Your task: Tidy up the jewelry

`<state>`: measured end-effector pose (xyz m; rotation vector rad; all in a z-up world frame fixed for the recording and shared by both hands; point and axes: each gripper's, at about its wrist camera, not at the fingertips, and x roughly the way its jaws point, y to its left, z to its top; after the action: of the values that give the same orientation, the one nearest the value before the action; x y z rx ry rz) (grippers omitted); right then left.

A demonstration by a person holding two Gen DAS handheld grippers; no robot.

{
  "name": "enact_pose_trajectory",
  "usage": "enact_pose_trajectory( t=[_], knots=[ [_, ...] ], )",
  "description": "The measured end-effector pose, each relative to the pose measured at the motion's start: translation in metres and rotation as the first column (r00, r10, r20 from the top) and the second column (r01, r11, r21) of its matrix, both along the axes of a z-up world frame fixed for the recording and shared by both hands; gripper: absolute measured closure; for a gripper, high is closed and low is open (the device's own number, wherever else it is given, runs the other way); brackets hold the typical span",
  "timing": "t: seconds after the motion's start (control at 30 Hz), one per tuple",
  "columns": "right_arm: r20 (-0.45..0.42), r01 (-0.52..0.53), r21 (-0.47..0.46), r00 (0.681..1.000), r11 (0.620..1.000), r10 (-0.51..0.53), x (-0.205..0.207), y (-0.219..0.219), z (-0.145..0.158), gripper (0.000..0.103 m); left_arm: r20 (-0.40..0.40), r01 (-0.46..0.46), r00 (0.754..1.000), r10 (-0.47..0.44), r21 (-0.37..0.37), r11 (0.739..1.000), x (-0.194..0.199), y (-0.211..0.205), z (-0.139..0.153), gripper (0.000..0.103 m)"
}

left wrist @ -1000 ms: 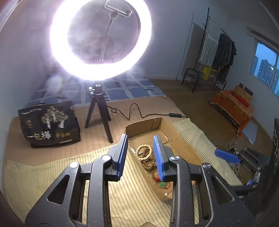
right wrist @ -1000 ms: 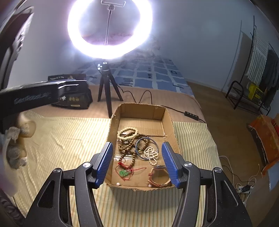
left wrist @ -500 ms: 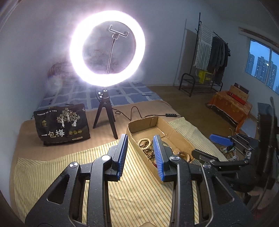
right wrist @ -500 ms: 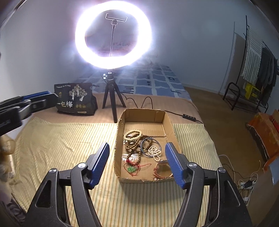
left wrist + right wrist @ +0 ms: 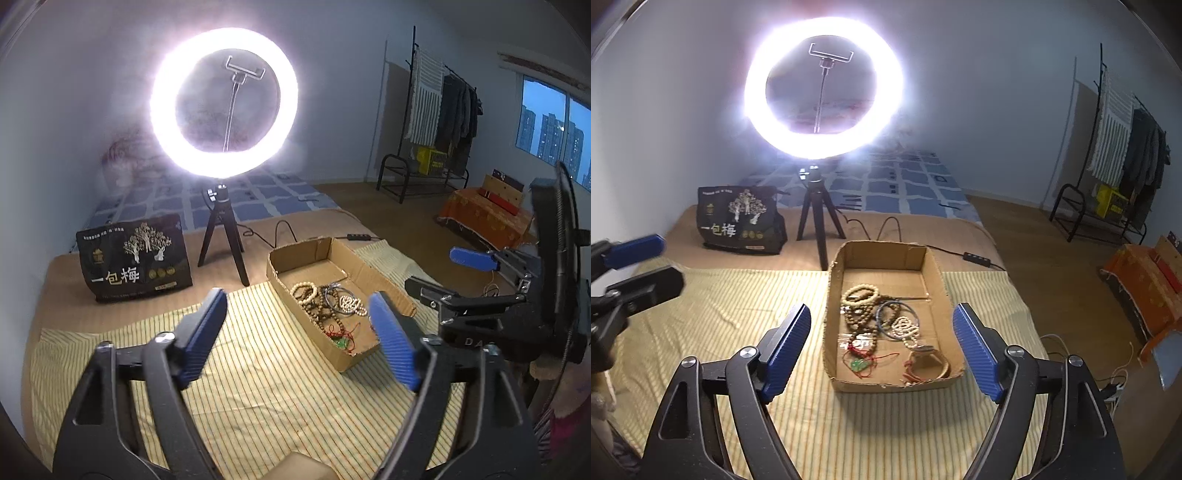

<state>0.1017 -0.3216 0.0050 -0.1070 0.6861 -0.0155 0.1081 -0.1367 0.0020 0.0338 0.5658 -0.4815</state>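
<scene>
Currently both grippers, left gripper (image 5: 297, 334) and right gripper (image 5: 882, 349), are held empty, jaws spreading, box (image 5: 938, 273) of jewelry (image 5: 882, 325) at 12 o'clock, likely for a pick.

Matt cardboard box (image 5: 934, 266), ribbed striped cloth (image 5: 746, 306)

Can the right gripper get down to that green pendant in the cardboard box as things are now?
Probably yes. The right gripper is empty, its jaws opening, above the near end of the open-topped cardboard box. The green pendant lies uncovered there, though its red cord tangles with neighbouring beads.
</scene>
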Motion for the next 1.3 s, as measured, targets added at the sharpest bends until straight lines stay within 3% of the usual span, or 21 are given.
enact_pose_trajectory(
  t=[0.2, 0.4, 1.3],
  knots=[
    [-0.010, 0.021, -0.010, 1.000, 1.000, -0.021, 0.0027, -0.0032, -0.0023, 0.023, -0.003, 0.013, 1.000, -0.013, 0.036, 0.999, -0.0016, -0.0063, -0.0043, 0.015],
    [-0.004, 0.026, -0.019, 1.000, 0.999, -0.026, 0.0028, -0.0034, -0.0008, 0.023, 0.029, 0.011, 0.999, -0.013, 0.084, 0.996, -0.0088, -0.0095, -0.0062, 0.004],
    [-0.021, 0.028, -0.014, 0.999, 1.000, -0.029, 0.0068, -0.0011, -0.0073, 0.023, 0.021, -0.018, 1.000, 0.017, 0.073, 0.997, -0.0061, -0.0012, -0.0030, 0.003]
  ],
)
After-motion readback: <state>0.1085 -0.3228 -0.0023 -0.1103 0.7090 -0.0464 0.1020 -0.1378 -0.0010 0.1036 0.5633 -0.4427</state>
